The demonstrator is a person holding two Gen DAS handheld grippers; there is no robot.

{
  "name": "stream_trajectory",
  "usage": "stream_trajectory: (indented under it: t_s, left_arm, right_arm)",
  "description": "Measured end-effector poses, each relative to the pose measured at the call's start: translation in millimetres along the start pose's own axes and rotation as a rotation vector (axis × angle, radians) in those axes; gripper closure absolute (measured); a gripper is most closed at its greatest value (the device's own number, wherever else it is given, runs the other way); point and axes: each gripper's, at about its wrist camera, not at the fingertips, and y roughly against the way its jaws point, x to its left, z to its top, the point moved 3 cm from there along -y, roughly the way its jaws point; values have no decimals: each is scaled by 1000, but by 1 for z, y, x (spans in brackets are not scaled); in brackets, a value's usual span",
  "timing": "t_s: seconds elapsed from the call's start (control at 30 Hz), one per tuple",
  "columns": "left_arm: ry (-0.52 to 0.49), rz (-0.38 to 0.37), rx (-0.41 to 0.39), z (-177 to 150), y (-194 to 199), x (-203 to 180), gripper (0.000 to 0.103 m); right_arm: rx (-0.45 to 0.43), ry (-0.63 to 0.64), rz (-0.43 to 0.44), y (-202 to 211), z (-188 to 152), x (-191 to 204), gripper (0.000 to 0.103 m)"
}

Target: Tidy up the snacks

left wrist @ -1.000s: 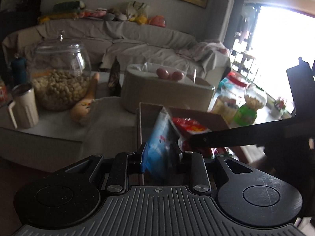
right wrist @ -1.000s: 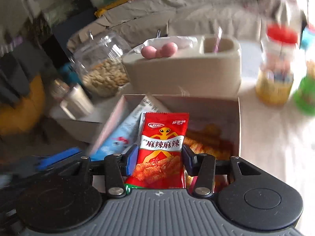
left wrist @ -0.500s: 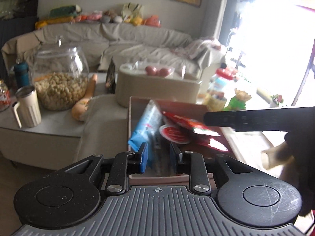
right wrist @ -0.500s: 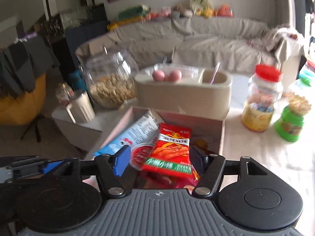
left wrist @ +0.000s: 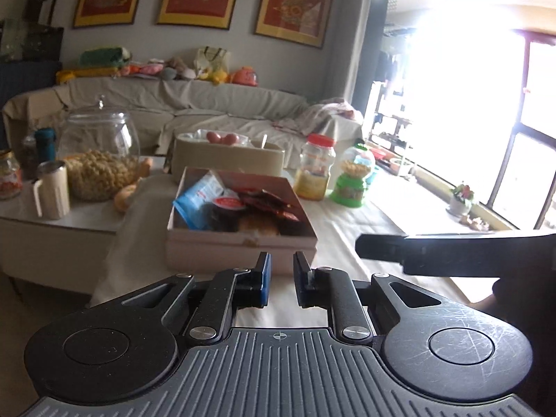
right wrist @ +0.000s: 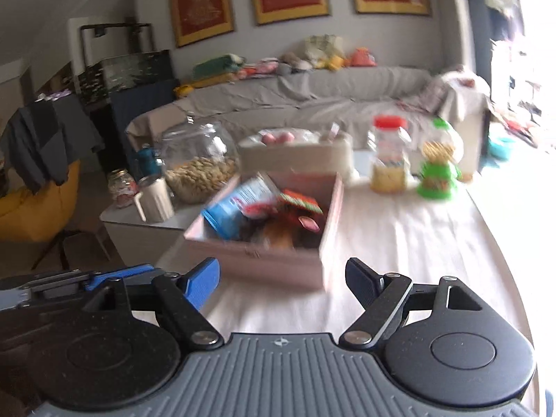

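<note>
A pink cardboard box [left wrist: 239, 243] [right wrist: 257, 260] stands on the cloth-covered table and holds several snack packs. A blue packet [left wrist: 199, 201] [right wrist: 239, 208] leans at its left side, and a red packet [left wrist: 267, 205] [right wrist: 300, 201] lies on top of the other snacks. My left gripper [left wrist: 280, 271] is empty, its jaws a narrow gap apart, held back from the box's near wall. My right gripper [right wrist: 283, 276] is wide open and empty, also short of the box. The right gripper shows side-on in the left wrist view [left wrist: 451, 252].
Behind the box stand a beige container [left wrist: 227, 156] with eggs, a red-lidded jar [left wrist: 316, 173] and a green candy dispenser [left wrist: 352, 184]. A glass jar of nuts [left wrist: 99, 160] and a cream mug [left wrist: 52, 191] sit on the lower side table at the left. A covered sofa [left wrist: 215, 111] is beyond.
Both grippers let go of their packets, the blue one and the red one, which now lie in the box. Both grippers pulled back and up from the box; the right one opened wide.
</note>
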Motion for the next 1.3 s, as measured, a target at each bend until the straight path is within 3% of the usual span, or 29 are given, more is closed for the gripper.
stream_trajectory:
  t_s: [0.1, 0.27, 1.3]
  left_arm:
    - [-54, 46, 15, -8, 8, -15, 85]
    - [-54, 48, 53, -14, 12, -21, 85]
    - [-9, 43, 119, -24, 10, -14, 86]
  right_arm:
    - [21, 3, -33, 7, -17, 0, 22]
    - [25, 38, -67, 16, -36, 3, 22]
    - [68, 39, -40, 13, -41, 7, 22]
